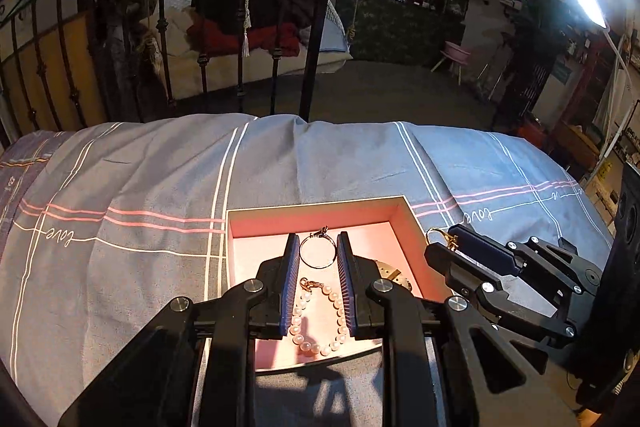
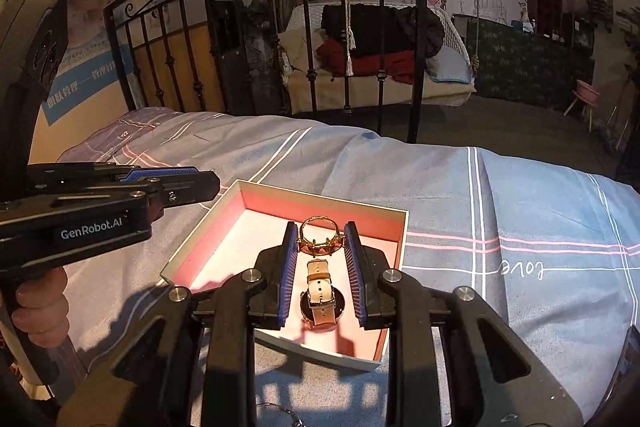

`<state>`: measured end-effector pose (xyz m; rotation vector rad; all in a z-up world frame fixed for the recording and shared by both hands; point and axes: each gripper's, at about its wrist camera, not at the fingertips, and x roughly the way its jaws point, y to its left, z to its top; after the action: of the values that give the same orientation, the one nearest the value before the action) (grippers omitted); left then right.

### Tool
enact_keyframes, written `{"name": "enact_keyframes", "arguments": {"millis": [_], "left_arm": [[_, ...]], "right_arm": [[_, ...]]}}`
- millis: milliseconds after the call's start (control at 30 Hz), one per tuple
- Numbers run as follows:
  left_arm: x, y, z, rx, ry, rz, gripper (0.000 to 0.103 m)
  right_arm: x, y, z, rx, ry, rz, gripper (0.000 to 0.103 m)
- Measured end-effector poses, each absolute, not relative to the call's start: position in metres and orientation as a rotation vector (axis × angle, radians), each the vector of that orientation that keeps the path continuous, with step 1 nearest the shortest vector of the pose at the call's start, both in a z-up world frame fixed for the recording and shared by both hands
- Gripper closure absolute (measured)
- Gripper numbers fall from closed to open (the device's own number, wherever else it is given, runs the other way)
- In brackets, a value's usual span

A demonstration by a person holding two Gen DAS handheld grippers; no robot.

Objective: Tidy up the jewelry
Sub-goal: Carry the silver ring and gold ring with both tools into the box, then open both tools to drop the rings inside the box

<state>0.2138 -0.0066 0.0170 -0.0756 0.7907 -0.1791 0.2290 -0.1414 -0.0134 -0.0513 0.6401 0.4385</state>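
In the left wrist view my left gripper is shut on a thin silver hoop, pinched between its blue pads above an open pink-lined box. A pearl bracelet lies on the box floor below it. A watch is partly hidden behind the right finger. To the right, my right gripper holds a gold ring. The right wrist view shows my right gripper shut on that gold ring over the box, with the watch lying beneath. My left gripper shows side-on at the left.
The box rests on a grey-blue bedcover with white and pink lines. A black iron bed rail stands beyond the far edge. A hand grips the left tool's handle. A silver wire item lies at the near edge.
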Motion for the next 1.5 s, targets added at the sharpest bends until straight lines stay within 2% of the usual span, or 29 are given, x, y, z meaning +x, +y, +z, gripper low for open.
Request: {"name": "enact_keyframes", "arguments": {"millis": [567, 1167, 1233, 1267, 1300, 1367, 1433, 1500], "left_arm": [[0.240, -0.014, -0.036, -0.100, 0.962, -0.150, 0.084], [0.242, -0.013, -0.038, -0.110, 0.970, -0.143, 0.084], [0.242, -0.013, -0.037, -0.113, 0.970, -0.143, 0.083], [0.242, -0.012, -0.036, -0.117, 0.967, -0.143, 0.077], [0.241, -0.011, -0.035, -0.121, 0.960, -0.143, 0.065], [0.237, -0.008, -0.030, -0.125, 0.937, -0.141, 0.053], [0.232, -0.006, -0.025, -0.131, 0.927, -0.146, 0.051], [0.224, -0.004, -0.020, -0.142, 0.918, -0.157, 0.048]], "right_arm": [[0.245, -0.118, -0.055, -0.087, 0.752, 0.455, 0.078], [0.239, -0.112, -0.055, -0.172, 0.721, 0.421, 0.078], [0.237, -0.111, -0.055, -0.185, 0.718, 0.424, 0.078], [0.237, -0.111, -0.055, -0.191, 0.717, 0.423, 0.078], [0.236, -0.111, -0.054, -0.194, 0.714, 0.420, 0.077], [0.233, -0.113, -0.053, -0.187, 0.707, 0.421, 0.069], [0.227, -0.116, -0.048, -0.176, 0.685, 0.422, 0.040], [0.218, -0.117, -0.042, -0.176, 0.666, 0.422, 0.037]]}}
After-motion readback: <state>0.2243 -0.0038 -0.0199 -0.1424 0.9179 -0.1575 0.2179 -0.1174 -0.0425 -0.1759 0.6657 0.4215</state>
